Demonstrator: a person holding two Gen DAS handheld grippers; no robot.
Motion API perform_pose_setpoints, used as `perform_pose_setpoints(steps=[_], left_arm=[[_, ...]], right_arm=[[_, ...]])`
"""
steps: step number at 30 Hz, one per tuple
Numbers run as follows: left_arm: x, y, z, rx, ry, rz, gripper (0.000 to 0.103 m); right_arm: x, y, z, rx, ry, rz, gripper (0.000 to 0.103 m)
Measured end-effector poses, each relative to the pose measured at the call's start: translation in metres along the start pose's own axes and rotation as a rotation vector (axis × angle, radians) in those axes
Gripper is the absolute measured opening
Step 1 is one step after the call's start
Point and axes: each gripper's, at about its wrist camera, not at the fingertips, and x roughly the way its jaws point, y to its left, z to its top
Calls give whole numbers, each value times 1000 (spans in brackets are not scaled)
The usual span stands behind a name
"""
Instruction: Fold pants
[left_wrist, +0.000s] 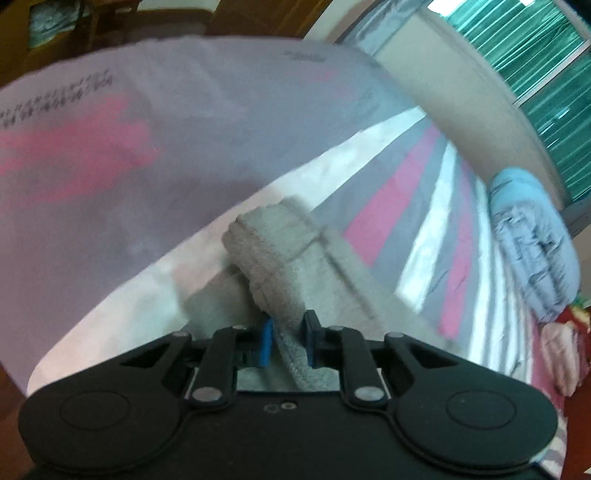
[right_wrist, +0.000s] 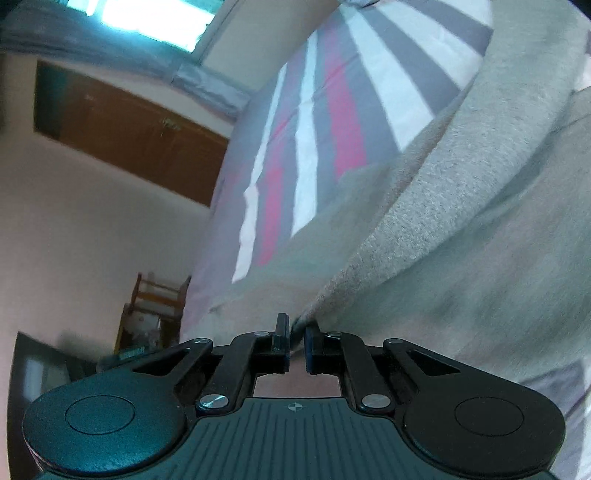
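Observation:
The grey fleece pants (left_wrist: 291, 258) lie bunched on the striped bed sheet (left_wrist: 402, 192). My left gripper (left_wrist: 290, 341) is shut on a thick fold of the pants, which rises between the blue pads. In the right wrist view the pants (right_wrist: 461, 221) fill the right side, lifted off the sheet (right_wrist: 325, 110). My right gripper (right_wrist: 295, 343) is shut on a corner edge of the pants. Both views are motion-blurred.
A lilac pillow (left_wrist: 147, 147) with pink print sits to the left of the left gripper. A blue folded blanket (left_wrist: 532, 243) lies at the bed's far right edge. A brown wardrobe door (right_wrist: 122, 125) and a wooden chair (right_wrist: 155, 306) stand beyond the bed.

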Motion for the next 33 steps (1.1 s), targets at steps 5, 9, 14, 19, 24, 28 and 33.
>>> perform_pose_setpoints(steps=[5,9,14,19,24,28,33], left_arm=[[28,32,-18,-38,56,54,30],[17,36,-15,-83,81,15,41],[-5,40,-20,-110,82,-41,41],[-11,17,-33,-58,92,-65,41],[-1,-27,-48,54,130,-89,41],[15,-37,-58,56,146,-66,41],[26,-30,-73,44,187,-33,51]], right_arm=[[26,-14,-35,-22,60,-97,9],[41,-28,-41,16,99,-135,9],[29,-34,-23,60,87,-101,48],[25,-31,-22,-4,56,-152,29],[19,-39,-34,1,45,-184,7],[15,-20,-37,-49,27,-194,7],[23,-32,-41,-54,31,-250,6]])
